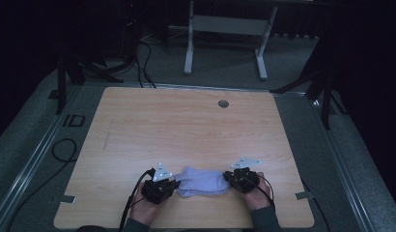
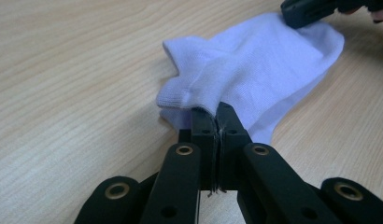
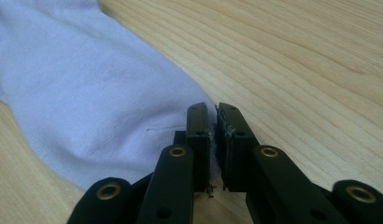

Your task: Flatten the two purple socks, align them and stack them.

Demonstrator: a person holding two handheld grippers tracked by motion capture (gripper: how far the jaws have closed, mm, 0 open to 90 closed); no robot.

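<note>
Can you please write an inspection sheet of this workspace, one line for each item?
Surface: wooden table, round grommet hole near far edge.
Job's things: pale lilac sock lying flat near the front edge.
Clutter: nothing seen.
Grippers: left tongs shut on one sock end; right tongs shut on the other end.
Cables: black cable trailing from left tongs; more on the floor.
Surroundings: dark room, grey carpet, white desk frame behind.

"id" marking (image 1: 73, 120) on grey floor left of table, faint, possibly tape; no other legible text.
</note>
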